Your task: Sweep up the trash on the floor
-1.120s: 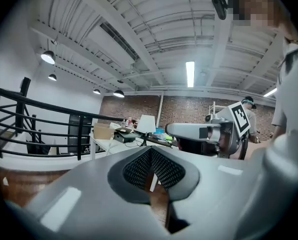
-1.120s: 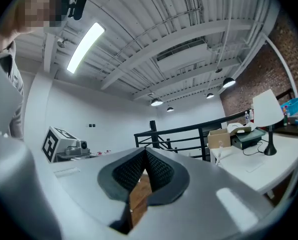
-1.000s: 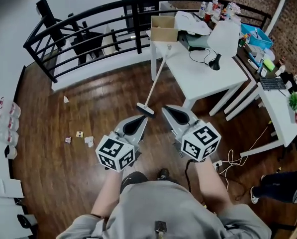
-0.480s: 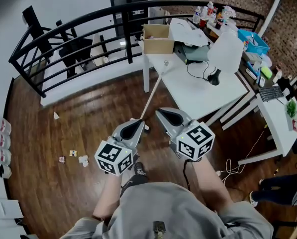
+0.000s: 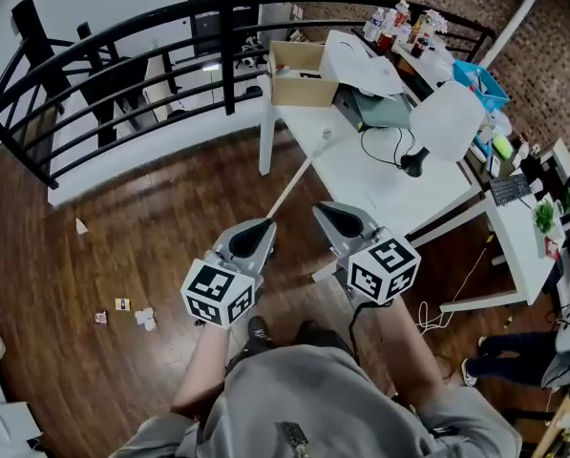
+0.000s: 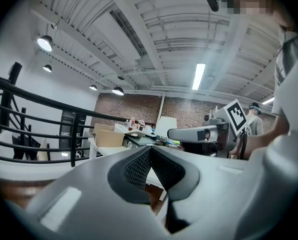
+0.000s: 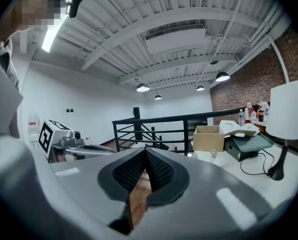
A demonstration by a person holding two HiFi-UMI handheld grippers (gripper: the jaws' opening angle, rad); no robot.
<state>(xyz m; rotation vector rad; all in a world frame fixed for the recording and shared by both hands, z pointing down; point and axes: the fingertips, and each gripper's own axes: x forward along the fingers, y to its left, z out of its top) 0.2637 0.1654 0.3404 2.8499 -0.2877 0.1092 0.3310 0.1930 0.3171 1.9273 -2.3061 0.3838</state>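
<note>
A white broom handle (image 5: 297, 176) leans against the white table's (image 5: 372, 181) near corner; its head is mostly hidden behind my left gripper (image 5: 263, 226). Scraps of trash (image 5: 145, 318) lie on the dark wood floor at the left, with one more scrap (image 5: 81, 226) farther off. My left gripper is shut and holds nothing, its tips right at the broom's lower end. My right gripper (image 5: 322, 209) is shut and bare too, just right of the handle. In the left gripper view the closed tips (image 6: 149, 149) point at the table. In the right gripper view the closed tips (image 7: 145, 152) face the railing (image 7: 188, 120).
A black railing (image 5: 122, 46) bounds the floor at the back. The table carries a cardboard box (image 5: 299, 74), a white lamp (image 5: 447, 120) and cables. A second desk (image 5: 523, 246) stands at the right, with a cable (image 5: 435, 308) on the floor beside it.
The person has walked toward the table with both grippers held out and shut. The broom now lies right at the left gripper's tips, and the trash has slid to the lower left of the view.
</note>
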